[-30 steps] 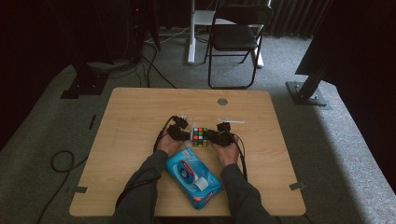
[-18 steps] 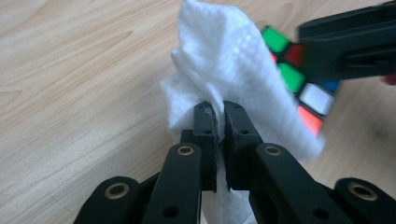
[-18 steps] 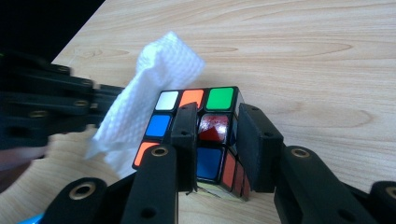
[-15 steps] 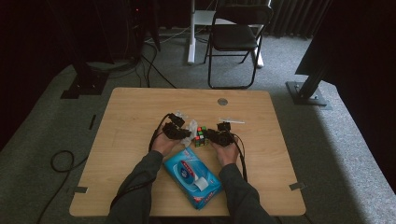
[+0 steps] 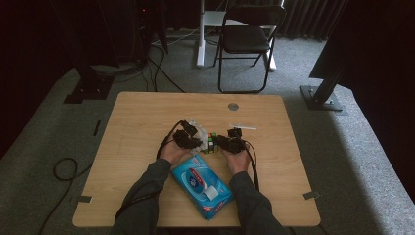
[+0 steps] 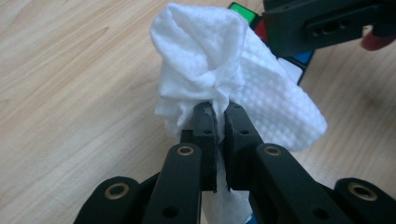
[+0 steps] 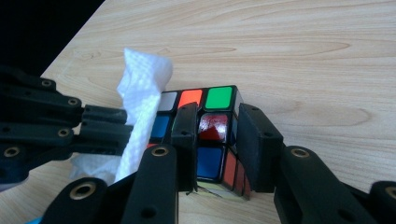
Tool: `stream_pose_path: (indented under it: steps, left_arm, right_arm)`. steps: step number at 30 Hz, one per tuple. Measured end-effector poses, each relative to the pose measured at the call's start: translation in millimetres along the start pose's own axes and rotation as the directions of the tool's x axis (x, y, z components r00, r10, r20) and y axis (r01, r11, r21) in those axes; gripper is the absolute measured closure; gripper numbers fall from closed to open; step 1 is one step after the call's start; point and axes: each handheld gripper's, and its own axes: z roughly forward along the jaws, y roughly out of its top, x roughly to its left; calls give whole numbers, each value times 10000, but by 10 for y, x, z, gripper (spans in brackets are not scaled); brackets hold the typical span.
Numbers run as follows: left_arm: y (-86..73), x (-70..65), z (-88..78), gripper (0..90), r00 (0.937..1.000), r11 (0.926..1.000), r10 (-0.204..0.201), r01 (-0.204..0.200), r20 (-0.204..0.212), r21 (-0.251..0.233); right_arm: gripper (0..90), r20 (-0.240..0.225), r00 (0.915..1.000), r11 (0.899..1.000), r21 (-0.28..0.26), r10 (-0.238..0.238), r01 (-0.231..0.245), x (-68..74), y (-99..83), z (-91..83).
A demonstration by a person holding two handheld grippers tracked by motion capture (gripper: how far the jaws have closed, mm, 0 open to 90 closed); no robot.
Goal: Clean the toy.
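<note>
Nearest the table's front edge sits a blue wipes pack, lying slanted between the two forearms, so not much free room down there. Just past it at 12 o'clock, the left tongs are pinched tight on a white wipe, bunched up and pressed against the puzzle cube. The right tongs are clamped on that cube from the other side, one jaw on each flank, cube resting on the table around its middle. Plenty of bare wood at 9 and 3 o'clock, and more at 12 out to the far edge with just a small round grommet. Beyond that it's grey carpet, a folding chair and cables in a dark room
</note>
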Motion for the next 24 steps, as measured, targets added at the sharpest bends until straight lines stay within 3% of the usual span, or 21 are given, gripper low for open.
stream_pose_path:
  steps: [5, 10, 18, 21, 24]
  left_arm:
    - [11, 48, 170, 852, 9999, 9981, 108, -104, -55, 615]
    - [-19, 82, 315, 852, 9997, 9952, 148, -166, 196, 959]
    - [18, 88, 351, 849, 10000, 9959, -40, 33, 74, 903]
    - [-12, 113, 313, 847, 9991, 9975, -380, 367, 205, 602]
    - [-32, 116, 261, 847, 9988, 9983, -400, 388, 270, 424]
  right_arm:
    - [685, 3, 10000, 10000, 37, -7, 7, -1, 0, -5]
    - [681, -17, 10000, 10000, 31, 49, -49, -18, -3, -17]
    - [672, 36, 9999, 9999, -31, 153, -153, -40, -5, -27]
    - [671, 7, 9999, 9998, -123, 165, -165, -48, -13, -23]
    - [671, -12, 9997, 9995, -205, 232, -232, -52, -19, -17]
